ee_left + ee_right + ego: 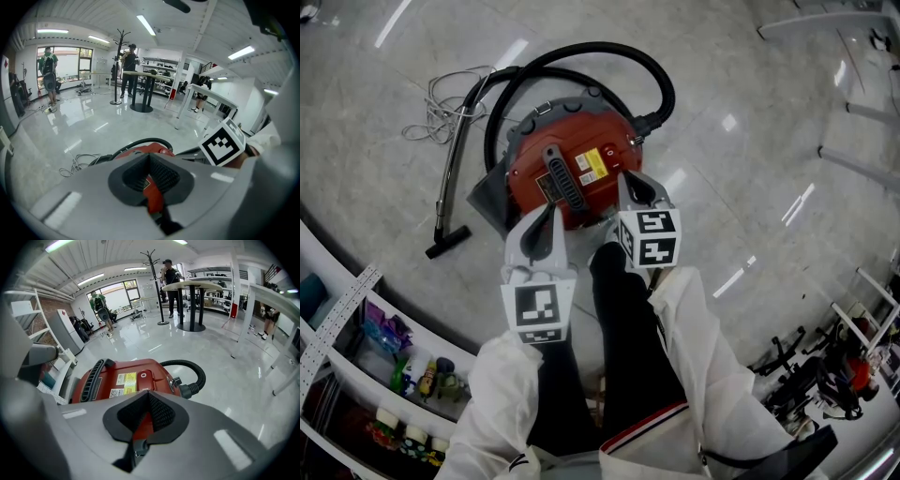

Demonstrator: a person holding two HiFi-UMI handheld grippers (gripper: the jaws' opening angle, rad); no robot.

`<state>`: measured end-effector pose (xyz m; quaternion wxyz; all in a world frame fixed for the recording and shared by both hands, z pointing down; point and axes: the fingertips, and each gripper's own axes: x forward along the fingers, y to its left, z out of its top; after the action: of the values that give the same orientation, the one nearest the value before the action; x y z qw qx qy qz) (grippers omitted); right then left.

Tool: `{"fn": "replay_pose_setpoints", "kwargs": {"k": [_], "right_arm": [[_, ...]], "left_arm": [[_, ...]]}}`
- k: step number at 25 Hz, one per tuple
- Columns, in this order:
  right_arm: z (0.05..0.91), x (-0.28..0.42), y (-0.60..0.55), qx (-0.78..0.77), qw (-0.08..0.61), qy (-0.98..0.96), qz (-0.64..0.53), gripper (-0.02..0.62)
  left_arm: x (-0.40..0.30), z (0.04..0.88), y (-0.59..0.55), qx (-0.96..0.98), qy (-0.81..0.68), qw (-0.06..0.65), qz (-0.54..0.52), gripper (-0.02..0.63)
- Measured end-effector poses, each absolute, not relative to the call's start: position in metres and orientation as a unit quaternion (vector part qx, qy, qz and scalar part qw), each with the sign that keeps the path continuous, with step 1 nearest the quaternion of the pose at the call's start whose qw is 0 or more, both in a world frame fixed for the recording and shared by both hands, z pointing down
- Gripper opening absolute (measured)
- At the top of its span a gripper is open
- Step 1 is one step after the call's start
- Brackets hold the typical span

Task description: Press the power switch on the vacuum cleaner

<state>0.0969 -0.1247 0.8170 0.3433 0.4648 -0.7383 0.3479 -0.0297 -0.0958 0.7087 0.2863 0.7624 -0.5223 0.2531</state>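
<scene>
Left gripper (pixel 549 211) and right gripper (pixel 628 183) jaws pressed together, empty, likely as blunt pokers; power switch (pixel 143 375) on canister vacuum cleaner (pixel 530 173) just beyond right fingertips

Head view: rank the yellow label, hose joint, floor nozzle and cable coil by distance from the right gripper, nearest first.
1. yellow label, on the vacuum cleaner, just left of the right gripper.
2. hose joint, beyond the gripper at the body's far edge.
3. floor nozzle and cable coil, both far left; too close to call.
</scene>
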Motion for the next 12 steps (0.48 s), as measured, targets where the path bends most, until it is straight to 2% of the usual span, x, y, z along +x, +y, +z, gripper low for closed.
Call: {"fn": "replay_pose_setpoints", "kwargs": {"k": [12], "right_arm": [[0.774,0.096,-0.112,0.475,0.340,-0.744,0.324,0.002]], "left_arm": [[-0.044,0.677,-0.082,0.772,-0.524,0.258,0.249,0.000]]}}
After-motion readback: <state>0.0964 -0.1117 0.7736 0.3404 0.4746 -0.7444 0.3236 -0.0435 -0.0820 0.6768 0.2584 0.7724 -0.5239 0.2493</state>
